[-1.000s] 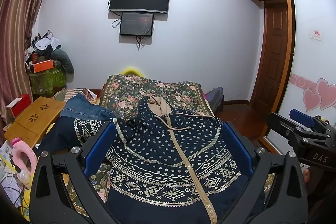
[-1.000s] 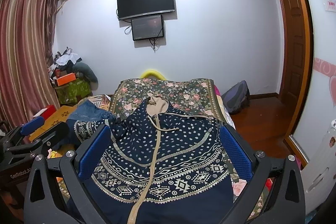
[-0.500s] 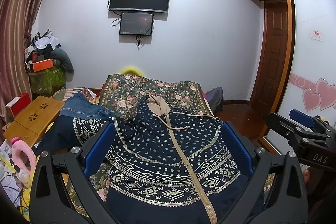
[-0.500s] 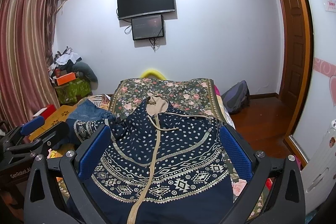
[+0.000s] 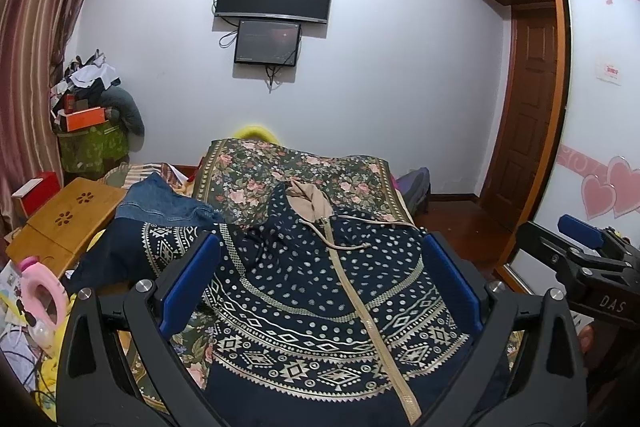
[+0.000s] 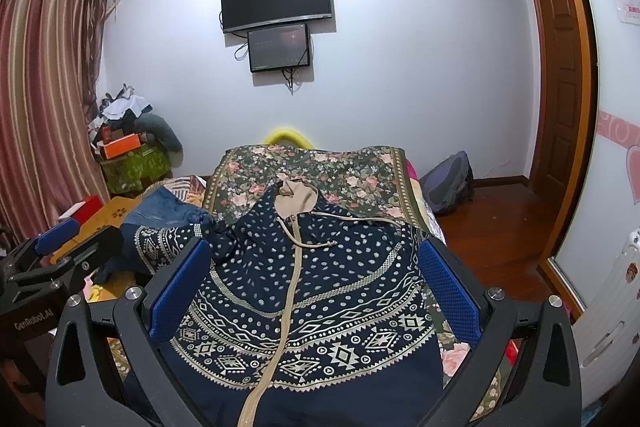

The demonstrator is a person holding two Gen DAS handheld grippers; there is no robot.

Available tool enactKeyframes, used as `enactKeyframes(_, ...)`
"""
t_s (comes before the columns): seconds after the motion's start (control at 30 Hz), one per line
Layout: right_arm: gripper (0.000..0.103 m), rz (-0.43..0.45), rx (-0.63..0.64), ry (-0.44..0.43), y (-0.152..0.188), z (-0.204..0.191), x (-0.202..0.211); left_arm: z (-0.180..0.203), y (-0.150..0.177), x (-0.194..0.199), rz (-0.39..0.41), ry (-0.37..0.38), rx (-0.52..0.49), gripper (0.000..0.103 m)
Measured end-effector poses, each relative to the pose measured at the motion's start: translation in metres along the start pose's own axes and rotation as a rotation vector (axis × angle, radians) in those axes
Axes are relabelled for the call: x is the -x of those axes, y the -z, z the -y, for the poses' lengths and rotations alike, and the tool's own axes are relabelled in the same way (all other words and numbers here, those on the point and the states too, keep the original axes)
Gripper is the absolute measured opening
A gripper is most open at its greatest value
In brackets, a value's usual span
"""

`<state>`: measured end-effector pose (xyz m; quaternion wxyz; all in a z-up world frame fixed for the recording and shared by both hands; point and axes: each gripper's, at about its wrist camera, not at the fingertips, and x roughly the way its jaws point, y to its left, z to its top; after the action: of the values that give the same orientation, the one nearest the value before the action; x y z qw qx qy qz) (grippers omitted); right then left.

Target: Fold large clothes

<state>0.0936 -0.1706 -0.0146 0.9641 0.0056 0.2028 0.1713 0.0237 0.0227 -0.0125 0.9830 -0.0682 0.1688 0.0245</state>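
Note:
A large navy hooded jacket (image 5: 320, 291) with beige patterns, a beige zip and a beige hood lining lies spread face up on the floral bed cover (image 5: 296, 167). One sleeve (image 5: 160, 247) stretches to the left. It also shows in the right wrist view (image 6: 304, 287). My left gripper (image 5: 320, 267) is open and empty, held above the jacket's lower half. My right gripper (image 6: 316, 267) is open and empty, also above the lower half. The right gripper appears at the right edge of the left wrist view (image 5: 580, 255); the left gripper appears at the left edge of the right wrist view (image 6: 60, 251).
Blue jeans (image 5: 160, 203) lie at the bed's left edge beside a wooden folding table (image 5: 64, 223). A cluttered pile (image 5: 92, 115) stands by the curtain. A backpack (image 6: 448, 183) sits on the wood floor right of the bed. A wardrobe (image 5: 600, 131) stands on the right.

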Motion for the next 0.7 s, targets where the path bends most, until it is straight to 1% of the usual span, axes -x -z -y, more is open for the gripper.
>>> enactKeyframes(0.13,0.103,-0.010,0.010,0.007,-0.002,-0.001,-0.011,-0.018,-0.006,-0.011,0.010,-0.047,0.019,0.101)
enactKeyframes(0.23,0.103,-0.020,0.015,0.010,-0.003,0.000,-0.020,-0.040,-0.011,-0.020,0.022,-0.097,0.038,0.101)
enactKeyframes(0.4,0.103,-0.037,0.034,0.022,-0.007,-0.001,-0.042,-0.090,-0.017,-0.038,0.036,-0.219,0.094,0.101)
enactKeyframes(0.5,0.103,-0.050,0.044,0.032,-0.008,-0.001,-0.057,-0.128,-0.015,-0.053,0.015,-0.288,0.147,0.101)
enactKeyframes(0.6,0.103,-0.065,0.048,0.043,-0.009,0.002,-0.074,-0.172,-0.006,-0.069,-0.032,-0.346,0.224,0.101)
enactKeyframes(0.67,0.103,-0.078,0.058,0.058,-0.010,0.004,-0.087,-0.204,0.004,-0.078,-0.069,-0.377,0.296,0.101)
enactKeyframes(0.7,0.103,-0.084,0.064,0.067,-0.011,0.004,-0.094,-0.225,0.011,-0.085,-0.094,-0.380,0.352,0.101)
